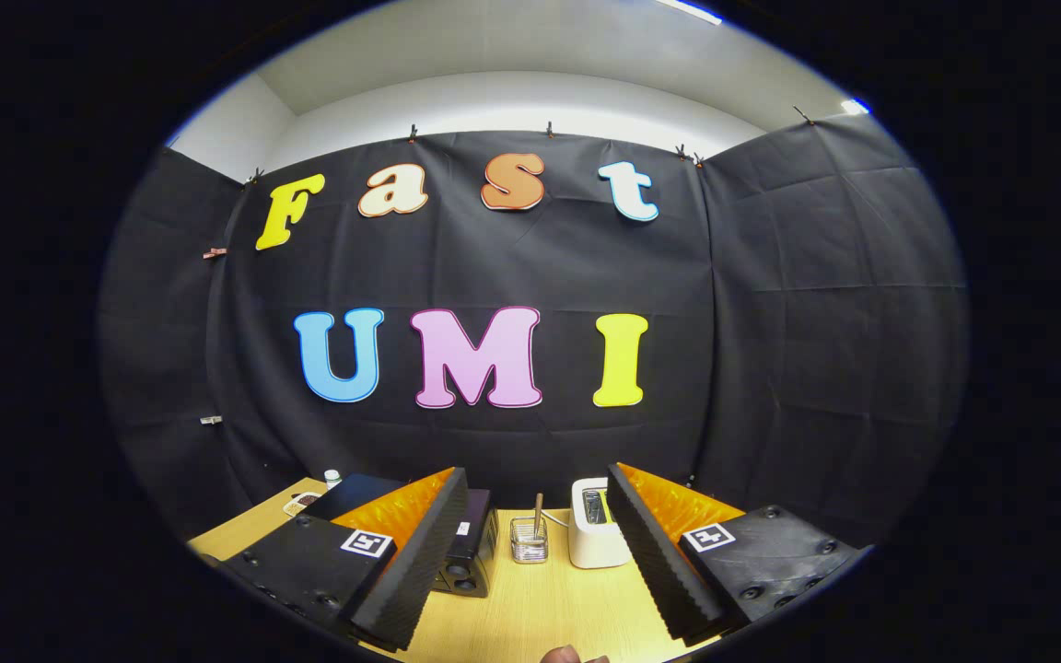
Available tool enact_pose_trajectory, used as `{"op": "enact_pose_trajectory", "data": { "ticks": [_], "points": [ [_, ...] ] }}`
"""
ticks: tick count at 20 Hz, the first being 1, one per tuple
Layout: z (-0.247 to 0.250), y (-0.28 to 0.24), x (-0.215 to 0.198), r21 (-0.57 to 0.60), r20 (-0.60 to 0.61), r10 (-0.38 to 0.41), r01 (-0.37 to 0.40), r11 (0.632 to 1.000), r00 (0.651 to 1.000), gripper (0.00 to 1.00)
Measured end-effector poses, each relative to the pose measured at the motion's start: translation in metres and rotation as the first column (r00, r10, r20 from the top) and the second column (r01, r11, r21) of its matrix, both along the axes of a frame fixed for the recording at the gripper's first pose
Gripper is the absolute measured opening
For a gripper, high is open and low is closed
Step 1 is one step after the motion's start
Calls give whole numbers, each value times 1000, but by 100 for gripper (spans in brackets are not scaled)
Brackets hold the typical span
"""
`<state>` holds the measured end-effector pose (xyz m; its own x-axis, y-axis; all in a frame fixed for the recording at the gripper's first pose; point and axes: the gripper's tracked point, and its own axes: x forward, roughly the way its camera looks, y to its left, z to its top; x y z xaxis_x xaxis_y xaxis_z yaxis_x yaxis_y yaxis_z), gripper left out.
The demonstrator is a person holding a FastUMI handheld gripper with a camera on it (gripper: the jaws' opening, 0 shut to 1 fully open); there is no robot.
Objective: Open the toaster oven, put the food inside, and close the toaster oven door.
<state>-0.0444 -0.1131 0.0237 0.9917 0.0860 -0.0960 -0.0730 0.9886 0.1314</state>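
Fingers (526,552) spread wide, holding nothing, above the wooden bench (530,608); black box-shaped toaster oven (471,552) behind the left finger, door unclear.

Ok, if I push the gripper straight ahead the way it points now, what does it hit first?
Probably the small clear holder with a stick in it, standing on the wooden table just ahead, between the open jaws of the gripper. The dark toaster oven and white toaster flank it. Depth is unclear.

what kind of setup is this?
Likely a staged recording booth, not a real kitchen: black cloth wall clipped up on three sides, a wooden table with a black toaster oven and white toaster. The gripper is open.
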Motion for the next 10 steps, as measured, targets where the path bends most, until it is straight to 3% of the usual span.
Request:
{"op": "enact_pose_trajectory", "data": {
  "ticks": [10],
  "points": [
    [0, -1, 2, -7, -4, -5, 5, 1000, 1000, 98]
  ]
}}
